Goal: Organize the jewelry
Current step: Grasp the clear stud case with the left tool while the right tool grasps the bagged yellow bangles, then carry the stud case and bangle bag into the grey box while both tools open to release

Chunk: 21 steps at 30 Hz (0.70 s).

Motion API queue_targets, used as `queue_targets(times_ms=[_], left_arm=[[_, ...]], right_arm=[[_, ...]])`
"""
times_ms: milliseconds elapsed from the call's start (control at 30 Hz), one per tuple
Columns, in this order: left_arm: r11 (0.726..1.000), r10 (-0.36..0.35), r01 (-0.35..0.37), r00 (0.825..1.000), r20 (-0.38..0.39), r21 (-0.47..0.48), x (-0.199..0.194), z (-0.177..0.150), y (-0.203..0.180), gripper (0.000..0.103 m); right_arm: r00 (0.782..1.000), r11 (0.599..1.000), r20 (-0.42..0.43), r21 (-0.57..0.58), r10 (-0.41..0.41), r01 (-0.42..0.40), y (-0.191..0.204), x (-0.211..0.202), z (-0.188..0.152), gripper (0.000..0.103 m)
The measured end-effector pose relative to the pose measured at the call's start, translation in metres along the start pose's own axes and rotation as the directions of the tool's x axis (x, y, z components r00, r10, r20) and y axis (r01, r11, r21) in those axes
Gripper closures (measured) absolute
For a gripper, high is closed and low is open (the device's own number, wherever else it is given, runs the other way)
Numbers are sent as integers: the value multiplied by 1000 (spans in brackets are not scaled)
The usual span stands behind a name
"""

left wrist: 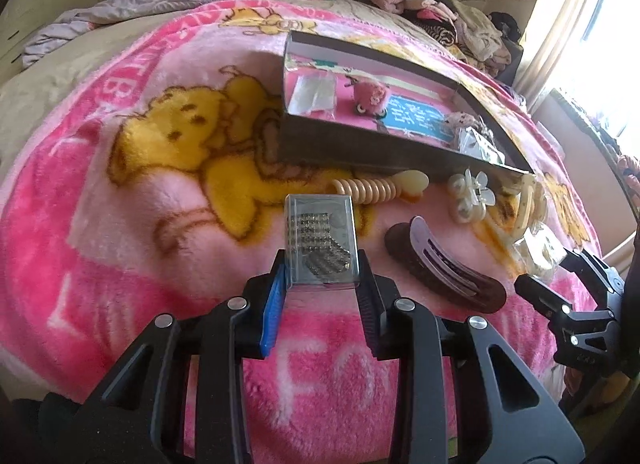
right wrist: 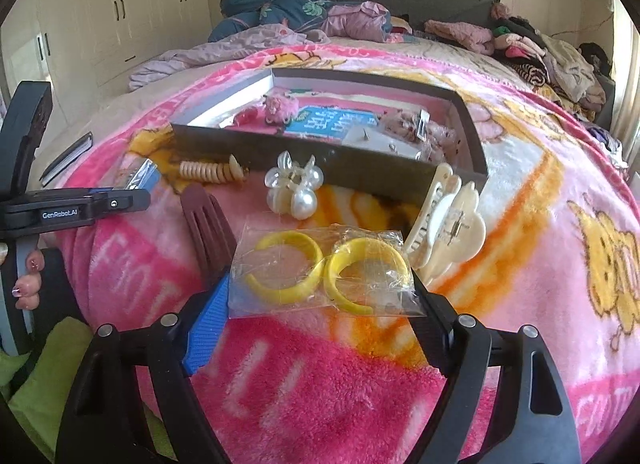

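My left gripper [left wrist: 322, 264] is shut on a clear plastic case of rhinestone jewelry [left wrist: 320, 242], held just above the pink blanket in front of the open grey box [left wrist: 352, 150]. My right gripper [right wrist: 322, 292] is shut on a clear bag with two yellow hoop earrings [right wrist: 324, 272], in front of the same box [right wrist: 256, 148]. The left gripper [right wrist: 100, 202] with its case [right wrist: 138, 176] shows at the left of the right wrist view. The right gripper [left wrist: 560, 276] shows at the right of the left wrist view.
On the blanket before the box lie a beige spiral clip [left wrist: 376, 188], a pearl flower claw clip [right wrist: 294, 184], a brown hair clip [left wrist: 444, 272] and a cream claw clip [right wrist: 448, 224]. The box holds a pink scrunchie [right wrist: 280, 106], a blue card and small packets. Clothes pile at the far bed end.
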<state>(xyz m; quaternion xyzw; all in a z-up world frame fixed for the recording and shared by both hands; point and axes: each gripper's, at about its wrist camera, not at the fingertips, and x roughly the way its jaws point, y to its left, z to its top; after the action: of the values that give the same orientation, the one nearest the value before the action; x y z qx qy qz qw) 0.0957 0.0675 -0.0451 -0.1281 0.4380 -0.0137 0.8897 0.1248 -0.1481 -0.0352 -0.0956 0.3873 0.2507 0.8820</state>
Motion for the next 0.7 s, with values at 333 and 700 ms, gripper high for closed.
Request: queue_targets(times_ms=[333, 700], left_arm=[[999, -6, 8, 999, 53, -40, -20, 4, 16, 78], [998, -8, 12, 998, 62, -64, -20, 10, 27, 78]], right_arm=[[999, 999, 37, -44, 5, -4, 19, -9, 22, 24], [998, 998, 63, -52, 28, -25, 33, 4, 47, 24]])
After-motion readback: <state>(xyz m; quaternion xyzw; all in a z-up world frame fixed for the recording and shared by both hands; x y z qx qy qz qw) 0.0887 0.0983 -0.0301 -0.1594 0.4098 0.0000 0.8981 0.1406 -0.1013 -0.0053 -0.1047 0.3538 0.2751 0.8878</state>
